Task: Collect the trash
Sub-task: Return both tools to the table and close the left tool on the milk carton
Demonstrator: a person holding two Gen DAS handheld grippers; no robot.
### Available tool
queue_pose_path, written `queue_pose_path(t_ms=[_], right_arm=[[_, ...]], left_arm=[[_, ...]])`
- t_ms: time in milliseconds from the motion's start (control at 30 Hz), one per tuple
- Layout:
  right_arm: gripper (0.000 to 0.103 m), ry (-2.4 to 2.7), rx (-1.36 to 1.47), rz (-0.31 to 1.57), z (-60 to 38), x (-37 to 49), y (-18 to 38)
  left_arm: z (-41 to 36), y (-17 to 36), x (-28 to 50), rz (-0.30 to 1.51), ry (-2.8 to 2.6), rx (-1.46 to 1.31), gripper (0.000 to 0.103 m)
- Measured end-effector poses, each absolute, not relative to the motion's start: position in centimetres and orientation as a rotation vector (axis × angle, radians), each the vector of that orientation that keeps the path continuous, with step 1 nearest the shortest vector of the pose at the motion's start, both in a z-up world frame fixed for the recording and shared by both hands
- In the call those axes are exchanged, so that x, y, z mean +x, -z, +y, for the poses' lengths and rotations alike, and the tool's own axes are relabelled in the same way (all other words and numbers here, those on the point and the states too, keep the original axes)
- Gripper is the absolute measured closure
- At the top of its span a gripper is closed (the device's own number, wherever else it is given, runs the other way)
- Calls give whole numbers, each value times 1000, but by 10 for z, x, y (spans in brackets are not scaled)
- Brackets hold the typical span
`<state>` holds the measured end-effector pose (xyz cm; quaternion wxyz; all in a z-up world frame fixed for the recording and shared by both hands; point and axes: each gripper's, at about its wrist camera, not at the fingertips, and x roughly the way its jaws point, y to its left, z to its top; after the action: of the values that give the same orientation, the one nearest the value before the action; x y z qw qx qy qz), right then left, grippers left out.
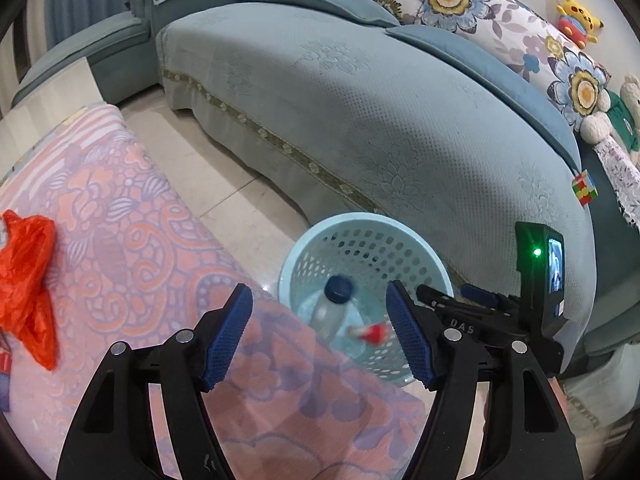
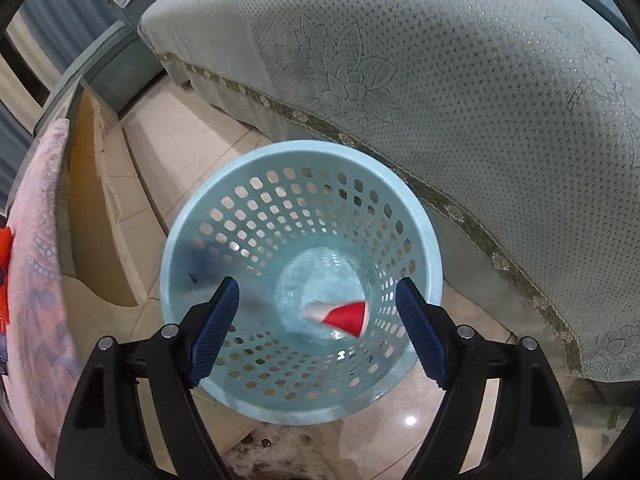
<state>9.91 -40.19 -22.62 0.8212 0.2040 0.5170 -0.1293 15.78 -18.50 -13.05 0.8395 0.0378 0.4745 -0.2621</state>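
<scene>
Bottle (image 1: 331,307) half-hidden, blurred inside basket (image 2: 192,216); both jaws spread, empty.

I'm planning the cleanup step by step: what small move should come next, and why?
Probably swing the open, empty left gripper toward the crumpled red plastic bag on the pink floral cloth; the clear plastic bottle already lies in the light-blue perforated plastic basket.

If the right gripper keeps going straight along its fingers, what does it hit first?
Probably the inside of the light blue basket: the open right gripper points down into its mouth, where a red and white scrap sits in line. Depth is unclear, so scrap or basket floor first.
</scene>
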Motion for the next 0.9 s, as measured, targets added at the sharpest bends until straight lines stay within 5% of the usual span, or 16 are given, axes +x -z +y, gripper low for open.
queue_pose_path(t_ms=[467,900], right_arm=[[27,127,357,866,-341,91,140],[34,-249,176,614,-166,94,53]], left_arm=[[-120,58,118,826,489,18,36],[99,9,82,656,-152,-108,21]])
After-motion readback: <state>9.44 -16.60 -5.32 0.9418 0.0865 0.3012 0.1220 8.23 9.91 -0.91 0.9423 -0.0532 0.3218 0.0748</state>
